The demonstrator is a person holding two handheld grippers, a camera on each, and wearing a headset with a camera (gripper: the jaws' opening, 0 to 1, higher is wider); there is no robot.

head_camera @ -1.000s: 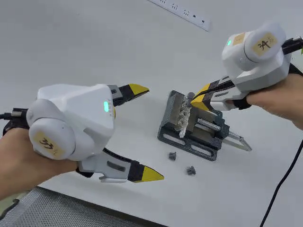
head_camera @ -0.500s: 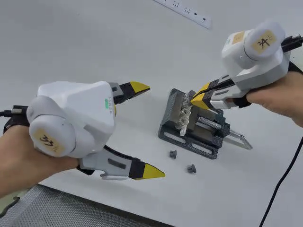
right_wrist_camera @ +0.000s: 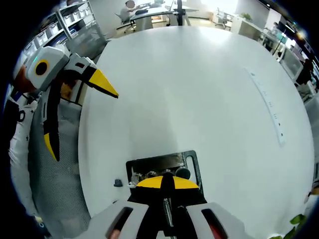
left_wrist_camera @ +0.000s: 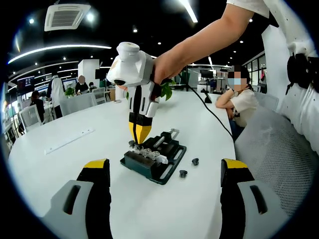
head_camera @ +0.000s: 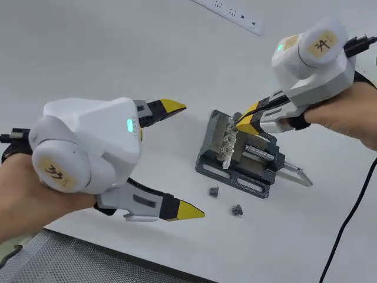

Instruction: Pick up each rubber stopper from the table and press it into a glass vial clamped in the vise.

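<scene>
**Stoppering run: right tool at the vise, left tool idle**

Vise sits on the white table, with a row of clear glass vials clamped between its blocks.

Right gripper: jaws drawn together, yellow tips meeting. The tips are down at the far end of the vial row, at or just above the vial tops (contact cannot be judged). In the right gripper view a dark round stopper sits just beside the tips, over the vise. Whether anything is pinched between the tips I cannot tell.

Left gripper: jaws spread wide, nothing between them. It is held off to the left of the vise and well apart from it. In the left gripper view the vise is framed between the two jaws.

Two loose stoppers, small and dark grey, lie on the table just in front of the vise, near each other but not touching.
</scene>
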